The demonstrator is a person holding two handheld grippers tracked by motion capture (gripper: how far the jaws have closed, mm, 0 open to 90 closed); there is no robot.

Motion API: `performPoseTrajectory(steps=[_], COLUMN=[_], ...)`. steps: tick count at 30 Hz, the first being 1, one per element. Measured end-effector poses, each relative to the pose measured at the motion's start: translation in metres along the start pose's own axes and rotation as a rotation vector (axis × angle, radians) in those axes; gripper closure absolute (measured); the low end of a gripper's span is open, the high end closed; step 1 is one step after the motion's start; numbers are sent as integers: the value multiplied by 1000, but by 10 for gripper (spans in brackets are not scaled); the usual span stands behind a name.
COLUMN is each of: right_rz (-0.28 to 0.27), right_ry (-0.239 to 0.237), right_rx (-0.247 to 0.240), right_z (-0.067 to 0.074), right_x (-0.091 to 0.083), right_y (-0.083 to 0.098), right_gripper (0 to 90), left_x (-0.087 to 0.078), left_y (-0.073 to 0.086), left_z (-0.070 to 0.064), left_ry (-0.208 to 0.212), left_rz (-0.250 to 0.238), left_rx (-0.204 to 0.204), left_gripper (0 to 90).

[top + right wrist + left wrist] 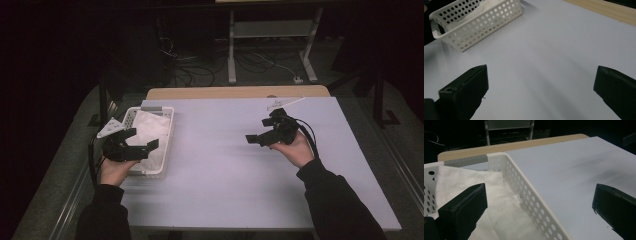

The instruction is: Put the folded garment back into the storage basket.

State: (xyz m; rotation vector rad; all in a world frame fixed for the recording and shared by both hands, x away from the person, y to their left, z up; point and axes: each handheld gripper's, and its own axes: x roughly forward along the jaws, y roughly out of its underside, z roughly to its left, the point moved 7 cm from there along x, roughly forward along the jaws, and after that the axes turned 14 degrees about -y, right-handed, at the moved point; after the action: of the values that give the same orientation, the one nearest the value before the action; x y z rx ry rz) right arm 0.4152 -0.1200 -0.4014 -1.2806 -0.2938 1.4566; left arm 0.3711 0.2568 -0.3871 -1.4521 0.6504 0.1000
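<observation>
A white plastic basket (pixel 167 131) with rounded corners and walls punched full of round holes sits at the left edge of the pale, smooth desk (pixel 240 170); inside it lies a crumpled white cloth (pixel 150 127), soft and creased, covering the basket floor. The left gripper (pixel 142 140) hovers over the near end of the basket, held from below by the left hand (pixel 114 170), its two blocky black jaws spread wide with nothing between them; in the left gripper view one jaw hangs above the cloth (pixel 499 207) and the other beyond the basket's right wall (pixel 534 202), over bare desk. Well to the right of the basket, the right gripper (pixel 256 138) is cradled in the right hand (pixel 295 150), pointing back toward the basket, jaws likewise released and empty above the desk surface. A dark sleeve covers each forearm. Beyond the right gripper, a thin pale object near the desk's far edge is too small to make out.
</observation>
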Motion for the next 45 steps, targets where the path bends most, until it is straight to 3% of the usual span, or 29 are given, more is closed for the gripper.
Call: performPoseTrajectory(steps=[5, 6, 7, 14, 19, 33, 34, 45], right_rz=[-2, 0, -1, -7, -17, -33, -38, -48], right_ry=[11, 13, 12, 17, 26, 44, 49, 75], right_rx=[3, 8, 9, 21, 25, 50, 53, 69], right_z=[-3, -4, -4, -5, -7, -15, -15, -21], right_x=[-7, -10, -11, -19, -27, -43, -46, -62], right_y=[6, 8, 9, 19, 26, 47, 50, 67], right_gripper=[0, 0, 0, 0, 0, 0, 0, 0], left_x=[-4, -9, -9, -19, -25, -30, -31, -29], left_y=[4, 7, 8, 19, 25, 42, 43, 51], left_z=[-1, -3, -3, 0, 1, 1, -1, -3], left_ry=[4, 31, 32, 28, 26, 11, 9, 7], left_rz=[-9, -23, -23, -51, -75, -96, -98, -81], left_rx=[1, -15, -12, -36, -32, -31, -13, -10], left_gripper=[0, 0, 0, 0, 0, 0, 0, 0])
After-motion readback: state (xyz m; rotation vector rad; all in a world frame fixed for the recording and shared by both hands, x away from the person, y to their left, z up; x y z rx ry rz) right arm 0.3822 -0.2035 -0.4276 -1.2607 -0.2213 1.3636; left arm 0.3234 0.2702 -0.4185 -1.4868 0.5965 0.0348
